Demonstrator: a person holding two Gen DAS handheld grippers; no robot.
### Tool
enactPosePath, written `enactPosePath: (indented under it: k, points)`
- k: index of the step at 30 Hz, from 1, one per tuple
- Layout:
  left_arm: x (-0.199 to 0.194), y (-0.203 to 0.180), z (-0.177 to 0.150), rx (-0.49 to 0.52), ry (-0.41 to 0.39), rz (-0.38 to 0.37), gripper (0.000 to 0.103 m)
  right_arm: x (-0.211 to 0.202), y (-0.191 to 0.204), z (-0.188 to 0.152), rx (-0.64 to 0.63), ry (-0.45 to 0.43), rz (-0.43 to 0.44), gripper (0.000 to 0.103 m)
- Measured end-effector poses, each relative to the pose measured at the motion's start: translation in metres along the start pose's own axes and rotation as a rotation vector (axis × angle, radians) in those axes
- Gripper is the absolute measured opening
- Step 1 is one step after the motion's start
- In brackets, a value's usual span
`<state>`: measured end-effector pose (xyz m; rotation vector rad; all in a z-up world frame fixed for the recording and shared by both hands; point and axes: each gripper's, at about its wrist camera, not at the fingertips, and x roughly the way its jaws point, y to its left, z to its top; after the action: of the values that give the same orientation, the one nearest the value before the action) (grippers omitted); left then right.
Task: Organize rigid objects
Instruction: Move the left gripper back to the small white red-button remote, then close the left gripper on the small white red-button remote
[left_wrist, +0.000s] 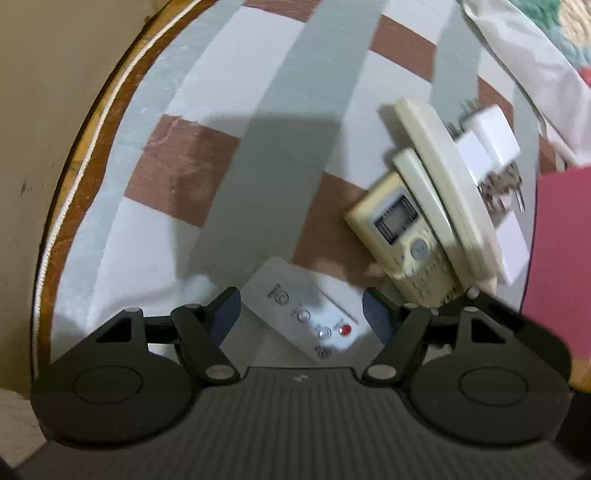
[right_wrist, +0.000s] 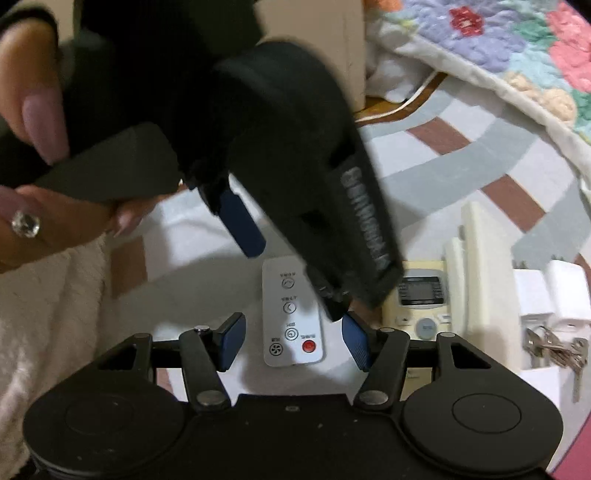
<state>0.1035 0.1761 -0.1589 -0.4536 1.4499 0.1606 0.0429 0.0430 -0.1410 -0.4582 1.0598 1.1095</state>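
A flat white remote with a red button (left_wrist: 308, 314) (right_wrist: 291, 314) lies on the checked bedcover. My left gripper (left_wrist: 301, 312) is open, its blue pads on either side of the remote; it shows from outside in the right wrist view (right_wrist: 295, 266). My right gripper (right_wrist: 293, 341) is open too, straddling the remote's near end. A cream remote with a display (left_wrist: 404, 236) (right_wrist: 421, 295), a long cream remote (left_wrist: 443, 184) (right_wrist: 476, 266), white chargers (left_wrist: 487, 140) (right_wrist: 550, 291) and keys (left_wrist: 502, 188) (right_wrist: 554, 347) lie close together to the right.
The wooden bed edge (left_wrist: 81, 155) and a beige wall run along the left. A pink-red object (left_wrist: 557, 258) stands at the right. A floral quilt (right_wrist: 517, 55) lies beyond the objects. A hand with a ring (right_wrist: 26, 221) holds the left gripper.
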Motion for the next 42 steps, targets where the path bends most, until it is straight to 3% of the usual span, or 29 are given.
enactPosePath:
  k: [5, 7, 8, 11, 14, 19, 24, 26, 28, 30, 33, 34, 36, 37, 42]
  points:
    - [0.008, 0.013, -0.003, -0.099, -0.013, -0.068, 0.070, 0.015, 0.016, -0.004, -0.062, 0.056, -0.066, 0.062]
    - [0.005, 0.014, -0.006, -0.114, -0.041, -0.076, 0.066, 0.014, 0.019, -0.004, -0.057, 0.045, -0.067, 0.046]
    - [0.005, 0.015, -0.007, -0.113, -0.052, -0.087, 0.056, 0.012, 0.017, -0.002, -0.012, 0.053, -0.066, 0.044]
    - [0.001, 0.019, -0.010, -0.114, -0.049, -0.128, 0.041, 0.006, 0.006, -0.002, 0.180, 0.060, -0.073, 0.044]
    - [0.001, 0.018, -0.011, -0.114, -0.050, -0.148, 0.038, -0.003, 0.003, -0.013, 0.305, 0.035, -0.114, 0.044]
    - [0.002, 0.012, -0.011, -0.102, -0.076, -0.184, 0.039, -0.011, -0.011, -0.030, 0.504, -0.036, -0.075, 0.044]
    - [0.001, 0.006, -0.014, -0.083, -0.069, -0.186, 0.044, -0.015, -0.019, -0.035, 0.575, -0.071, -0.060, 0.044]
    - [0.001, 0.004, -0.014, -0.076, -0.052, -0.146, 0.071, -0.017, -0.021, -0.038, 0.599, -0.077, -0.068, 0.044]
    - [0.002, 0.003, -0.017, -0.058, -0.069, -0.077, 0.072, -0.019, -0.026, -0.041, 0.626, -0.083, -0.059, 0.044]
    - [0.005, 0.002, -0.018, -0.030, -0.070, -0.064, 0.072, -0.020, -0.029, -0.041, 0.658, -0.095, -0.038, 0.044]
    - [0.017, 0.004, -0.018, -0.079, -0.030, -0.115, 0.066, -0.022, -0.034, -0.045, 0.677, -0.105, -0.016, 0.044]
    - [0.020, 0.005, -0.019, -0.092, -0.032, -0.113, 0.057, -0.022, -0.037, -0.047, 0.682, -0.108, -0.011, 0.044]
    - [0.018, 0.000, -0.022, -0.059, -0.069, -0.081, 0.031, -0.025, -0.043, -0.050, 0.688, -0.113, -0.001, 0.043]
    - [0.017, -0.001, -0.023, -0.046, -0.079, -0.108, 0.024, -0.026, -0.046, -0.051, 0.689, -0.114, 0.002, 0.044]
    - [0.017, -0.001, -0.028, -0.053, -0.098, -0.111, 0.023, -0.024, -0.044, -0.059, 0.667, -0.119, -0.006, 0.044]
